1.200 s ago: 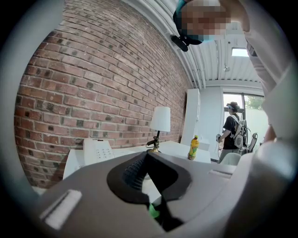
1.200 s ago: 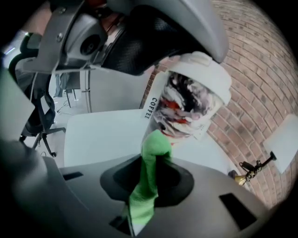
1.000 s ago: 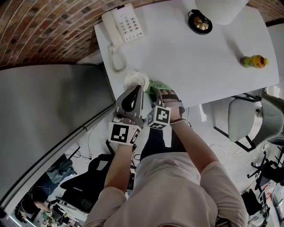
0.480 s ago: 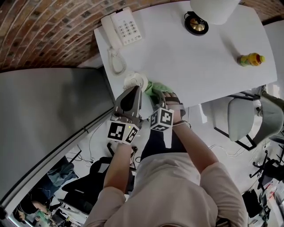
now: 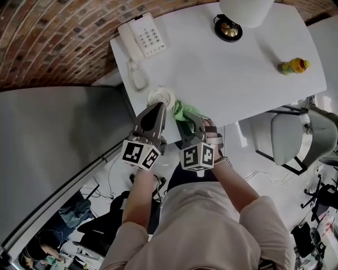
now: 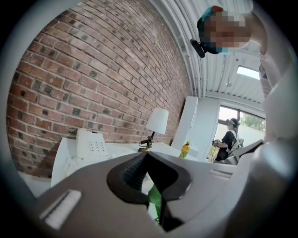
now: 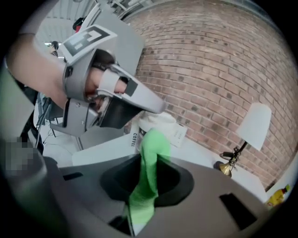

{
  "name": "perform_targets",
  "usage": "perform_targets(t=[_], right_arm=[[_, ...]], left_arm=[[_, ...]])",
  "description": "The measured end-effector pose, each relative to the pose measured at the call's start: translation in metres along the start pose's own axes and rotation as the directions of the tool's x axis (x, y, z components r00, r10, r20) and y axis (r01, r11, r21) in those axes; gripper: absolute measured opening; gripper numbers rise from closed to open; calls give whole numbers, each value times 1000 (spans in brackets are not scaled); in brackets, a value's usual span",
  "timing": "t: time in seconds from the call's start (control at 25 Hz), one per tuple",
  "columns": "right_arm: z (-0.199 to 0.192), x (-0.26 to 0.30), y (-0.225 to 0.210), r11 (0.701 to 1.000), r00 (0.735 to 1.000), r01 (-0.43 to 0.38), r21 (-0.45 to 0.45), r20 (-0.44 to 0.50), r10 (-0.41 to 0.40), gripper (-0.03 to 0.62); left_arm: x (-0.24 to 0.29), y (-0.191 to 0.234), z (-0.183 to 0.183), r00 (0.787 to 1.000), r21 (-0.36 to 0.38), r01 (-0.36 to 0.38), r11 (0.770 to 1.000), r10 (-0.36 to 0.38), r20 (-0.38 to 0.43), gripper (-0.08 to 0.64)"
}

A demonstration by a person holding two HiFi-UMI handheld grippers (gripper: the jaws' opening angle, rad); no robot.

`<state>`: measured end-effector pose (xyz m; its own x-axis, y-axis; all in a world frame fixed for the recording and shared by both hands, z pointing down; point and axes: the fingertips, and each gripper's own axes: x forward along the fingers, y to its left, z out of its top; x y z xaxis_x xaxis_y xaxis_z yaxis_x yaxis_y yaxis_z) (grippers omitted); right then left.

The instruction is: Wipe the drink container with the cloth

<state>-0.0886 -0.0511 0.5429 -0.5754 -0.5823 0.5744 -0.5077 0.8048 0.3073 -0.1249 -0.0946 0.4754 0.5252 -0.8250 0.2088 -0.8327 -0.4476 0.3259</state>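
Green cloth (image 7: 148, 176): pinched in the closed jaws of the right gripper (image 5: 188, 125), free end up against the white lidded coffee cup (image 5: 161, 96). Cup stood at the table's (image 5: 237, 74) near edge, toward the left corner. Left gripper (image 5: 159, 109): jaws together on nothing, tip beside the cup. Step judged: wiping under way. Next called for: drawing the cloth round the cup's wall without tipping it.

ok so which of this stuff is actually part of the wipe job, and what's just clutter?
In the job:
white coffee cup
green cloth, clamped in the right tool
left tool, tip at the cup

Lying about:
desk phone
lamp
yellow bottle
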Motion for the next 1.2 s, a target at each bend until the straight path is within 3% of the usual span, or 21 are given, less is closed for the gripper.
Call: perform_targets(t=[0.16, 0.32, 0.44, 0.64, 0.96, 1.2], right_arm=[[4, -3, -12, 997, 999, 41, 67, 14, -42, 66], [5, 0, -20, 990, 999, 48, 130, 19, -51, 66], [11, 5, -17, 985, 999, 35, 171, 28, -41, 66], [17, 11, -14, 971, 999, 34, 238, 29, -42, 66], [12, 18, -7, 980, 1000, 6, 201, 3, -7, 66], [8, 26, -4, 982, 1000, 13, 186, -21, -9, 66]], left_arm=[[-6, 3, 7, 1000, 114, 6, 993, -5, -1, 5], [-2, 1, 14, 998, 165, 53, 985, -55, 6, 6], [4, 4, 20, 995, 168, 93, 981, -99, 29, 6], [10, 21, 19, 998, 176, 59, 983, -65, 25, 6], [16, 23, 11, 996, 180, 82, 980, -76, -41, 5], [16, 22, 9, 995, 168, 91, 982, -85, -43, 5]])
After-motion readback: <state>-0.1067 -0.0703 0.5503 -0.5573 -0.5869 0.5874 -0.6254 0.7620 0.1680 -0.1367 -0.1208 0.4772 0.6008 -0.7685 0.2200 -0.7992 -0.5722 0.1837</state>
